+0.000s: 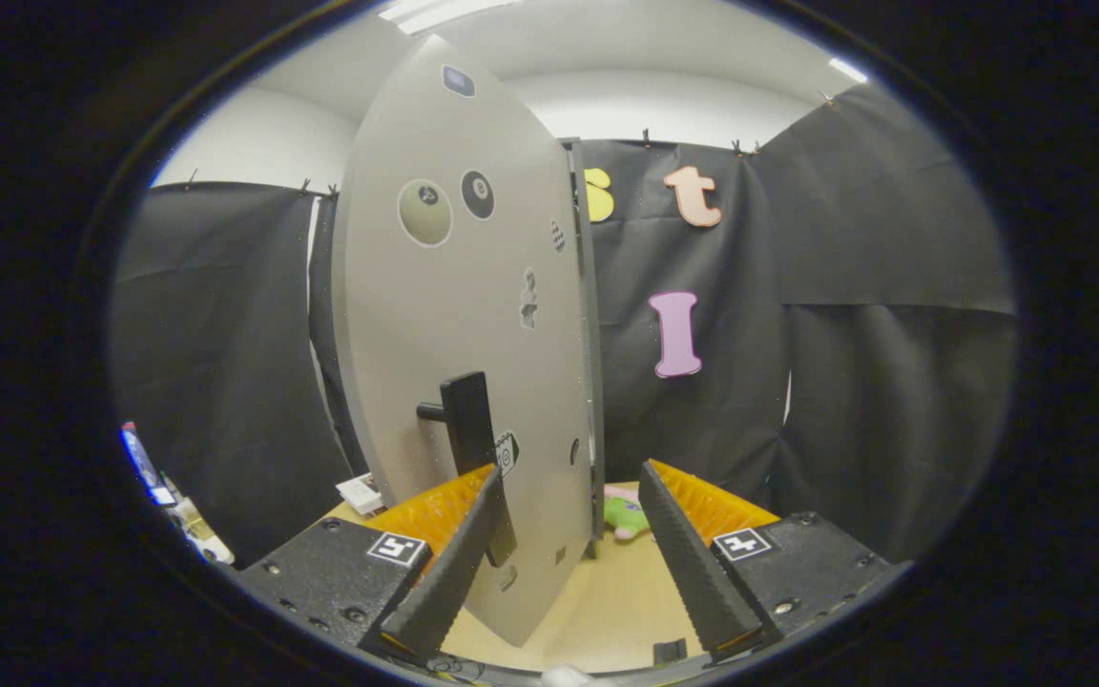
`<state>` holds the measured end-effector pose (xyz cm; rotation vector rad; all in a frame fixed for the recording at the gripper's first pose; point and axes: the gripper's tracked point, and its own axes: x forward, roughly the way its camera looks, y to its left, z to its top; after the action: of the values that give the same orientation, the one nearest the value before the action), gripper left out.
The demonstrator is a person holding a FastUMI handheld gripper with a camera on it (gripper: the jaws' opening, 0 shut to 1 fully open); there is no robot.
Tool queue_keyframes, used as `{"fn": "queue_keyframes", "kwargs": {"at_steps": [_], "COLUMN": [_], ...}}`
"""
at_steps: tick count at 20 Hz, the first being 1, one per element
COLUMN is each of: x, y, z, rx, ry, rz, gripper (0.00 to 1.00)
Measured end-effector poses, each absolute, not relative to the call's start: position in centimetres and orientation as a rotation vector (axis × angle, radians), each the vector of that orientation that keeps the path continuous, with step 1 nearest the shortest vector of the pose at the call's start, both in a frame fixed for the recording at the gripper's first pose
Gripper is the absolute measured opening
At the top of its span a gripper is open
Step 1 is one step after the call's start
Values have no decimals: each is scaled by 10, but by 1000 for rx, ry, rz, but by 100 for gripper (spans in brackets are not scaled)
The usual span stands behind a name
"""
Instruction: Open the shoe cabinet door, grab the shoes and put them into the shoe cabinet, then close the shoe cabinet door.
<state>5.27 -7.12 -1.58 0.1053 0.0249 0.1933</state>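
The shoe cabinet's grey door [454, 315] stands swung open and nearly edge-on to me, with several stickers on its face. Its black handle [468, 420] sticks out low on the door, just beyond my left finger [449, 572]. My gripper [570, 472] is open, and the door's lower free edge reaches in between the two fingers without either pressing on it. A small green and pink soft item [628, 515] lies on the tabletop beyond the door's edge, close to my right finger [693, 563]. I cannot tell whether it is a shoe. The cabinet's inside is hidden behind the door.
A light wooden tabletop [607, 601] lies under the fingers. A small white box [360, 492] sits on it left of the door. Further left are a blue-tipped item [141, 460] and some small clutter [198, 534]. Black cloth walls close the booth behind.
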Motion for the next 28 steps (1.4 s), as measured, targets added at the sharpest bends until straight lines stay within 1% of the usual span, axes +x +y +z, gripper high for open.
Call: {"fn": "queue_keyframes", "kwargs": {"at_steps": [3,8,10,17,21,28], "x": [60,95,104,90,61,23], "y": [-32,33,45,34,18,1], "z": [-15,-18,-15,14,25,36], "rx": [112,141,150,35,31,58], "ry": [22,45,57,1,-21,-37], "rz": [215,259,274,176,119,85], "gripper": [95,96,97,98,98,98]}}
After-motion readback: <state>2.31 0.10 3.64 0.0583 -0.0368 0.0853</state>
